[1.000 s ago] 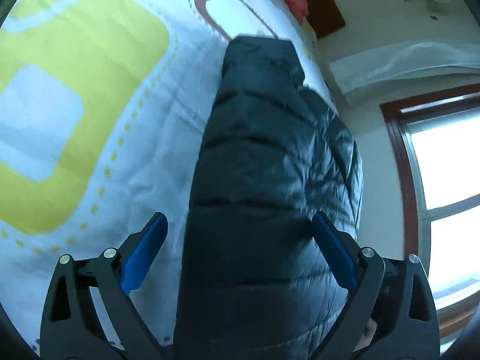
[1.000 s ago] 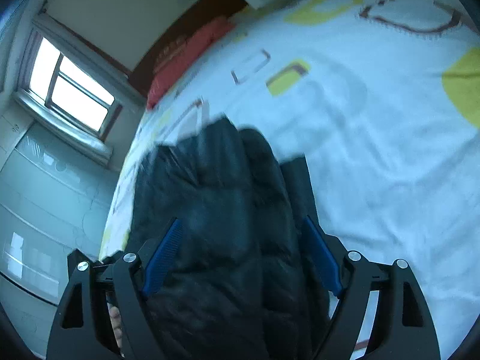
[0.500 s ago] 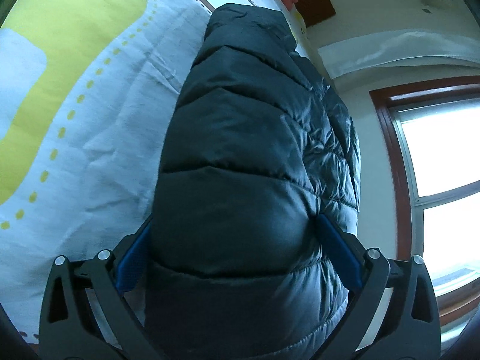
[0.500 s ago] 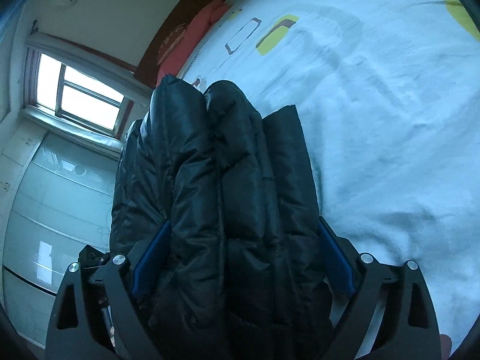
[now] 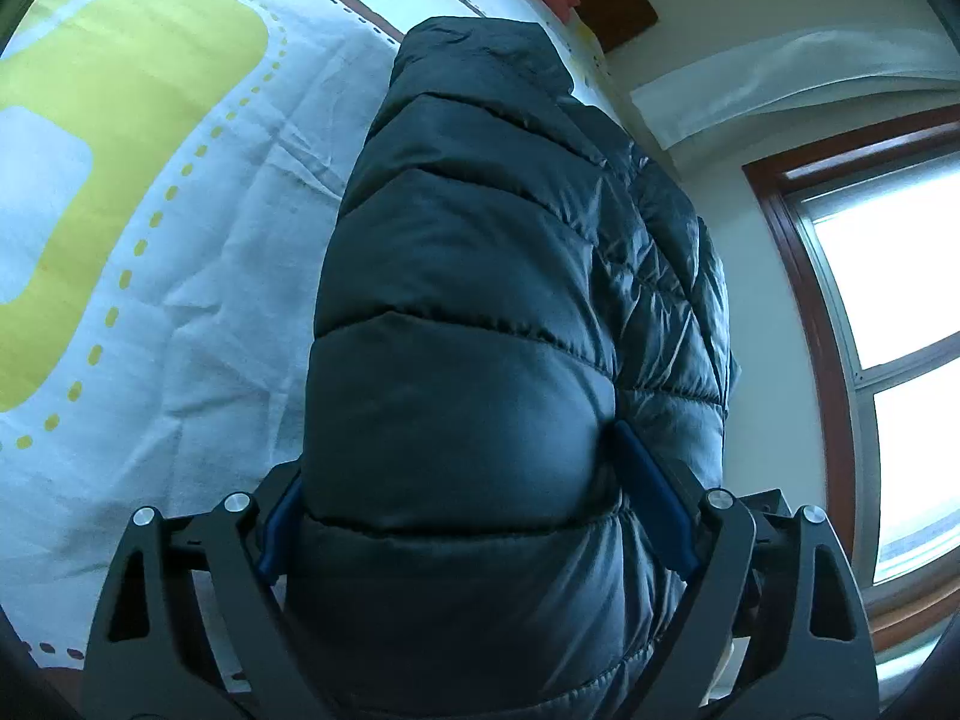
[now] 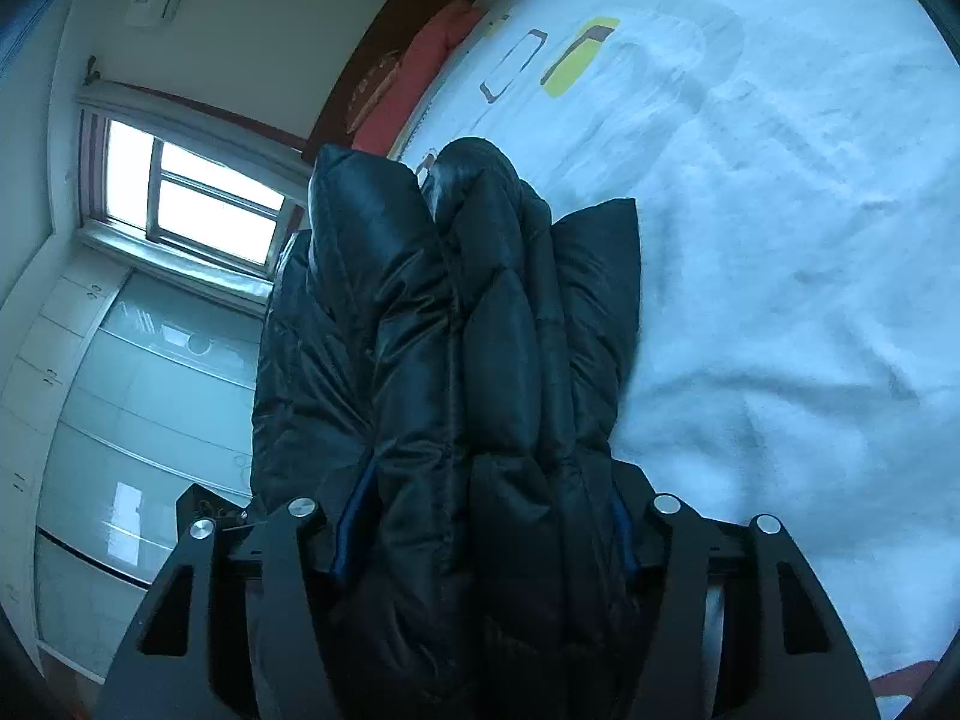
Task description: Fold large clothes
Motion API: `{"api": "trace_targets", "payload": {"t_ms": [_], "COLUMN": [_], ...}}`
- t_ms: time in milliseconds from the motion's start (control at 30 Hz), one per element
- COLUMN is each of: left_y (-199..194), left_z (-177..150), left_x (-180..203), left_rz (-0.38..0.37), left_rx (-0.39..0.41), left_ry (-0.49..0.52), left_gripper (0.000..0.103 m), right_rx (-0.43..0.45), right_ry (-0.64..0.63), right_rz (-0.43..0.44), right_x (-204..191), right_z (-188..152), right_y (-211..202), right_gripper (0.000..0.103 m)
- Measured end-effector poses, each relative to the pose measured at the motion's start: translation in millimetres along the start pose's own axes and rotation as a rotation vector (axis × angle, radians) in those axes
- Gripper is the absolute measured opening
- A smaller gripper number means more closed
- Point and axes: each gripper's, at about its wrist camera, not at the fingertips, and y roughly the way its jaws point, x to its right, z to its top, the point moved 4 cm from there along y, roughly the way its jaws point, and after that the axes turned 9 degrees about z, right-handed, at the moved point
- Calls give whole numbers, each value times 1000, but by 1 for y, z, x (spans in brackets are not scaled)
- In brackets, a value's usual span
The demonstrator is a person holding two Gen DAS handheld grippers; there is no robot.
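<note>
Bedding [image 5: 198, 324] in white with yellow patches covers the bed, a window [image 5: 888, 276] to one side. On it lies a black puffer jacket [image 5: 474, 324], bunched into thick folds. Both claws are closing on it (blue pads pressing the padding): the left gripper [image 5: 462, 516] round one bulky end, the right gripper [image 6: 480, 528] round the stacked layers.
</note>
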Motion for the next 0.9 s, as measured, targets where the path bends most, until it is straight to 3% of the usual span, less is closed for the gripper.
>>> {"api": "trace_targets", "payload": {"t_ms": [367, 600, 900], "left_y": [-3, -28, -97], "left_z": [-3, 3, 62], "left_x": [3, 7, -37], "left_rz": [16, 5, 19], "left_rx": [24, 64, 182], "left_ry": [38, 103, 83], "left_gripper": [83, 78, 77], "right_rx": [15, 21, -55], "right_ry": [18, -18, -53], "right_rz": [61, 114, 253], "right_x": [9, -15, -72], "right_z": [-1, -6, -1], "right_y": [-3, 5, 100], "right_gripper": [51, 44, 43]}}
